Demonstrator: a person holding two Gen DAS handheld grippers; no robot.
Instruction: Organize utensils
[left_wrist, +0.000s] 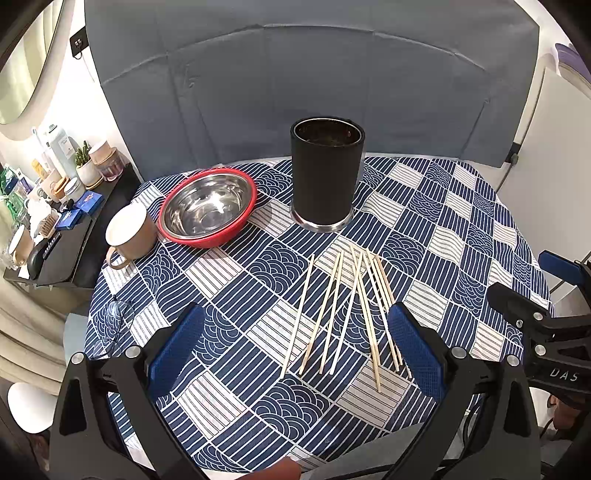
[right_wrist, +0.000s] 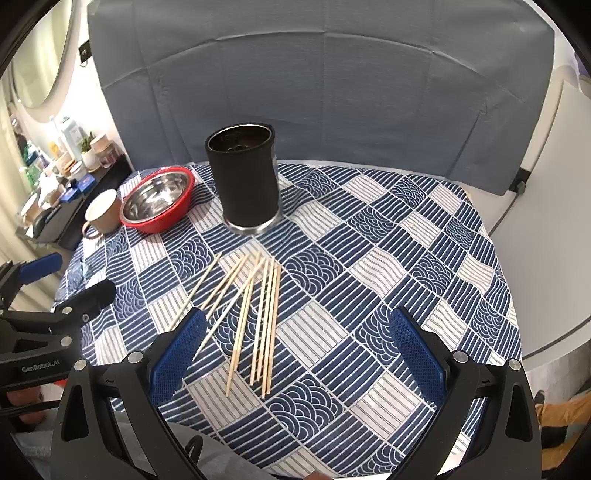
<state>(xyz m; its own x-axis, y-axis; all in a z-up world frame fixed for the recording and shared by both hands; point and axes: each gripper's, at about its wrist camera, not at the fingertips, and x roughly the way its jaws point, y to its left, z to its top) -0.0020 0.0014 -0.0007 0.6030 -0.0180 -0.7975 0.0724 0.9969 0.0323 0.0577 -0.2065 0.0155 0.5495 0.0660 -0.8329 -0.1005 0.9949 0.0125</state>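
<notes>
Loose wooden chopsticks (left_wrist: 343, 310) are being displayed before a black holder (left_wrist: 327, 177); light, stiff, slippery, best pinched mid-length. Both left gripper (left_wrist: 295, 354) and right gripper (right_wrist: 295, 354) are being held wide, empty.

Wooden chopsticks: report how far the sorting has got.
Nothing looks done: the thin wooden chopsticks all lie loose on the blue patterned tablecloth. Nothing in hand: left tongs and right tongs are open. Left: moving them, presumably into the black cylindrical holder.
</notes>
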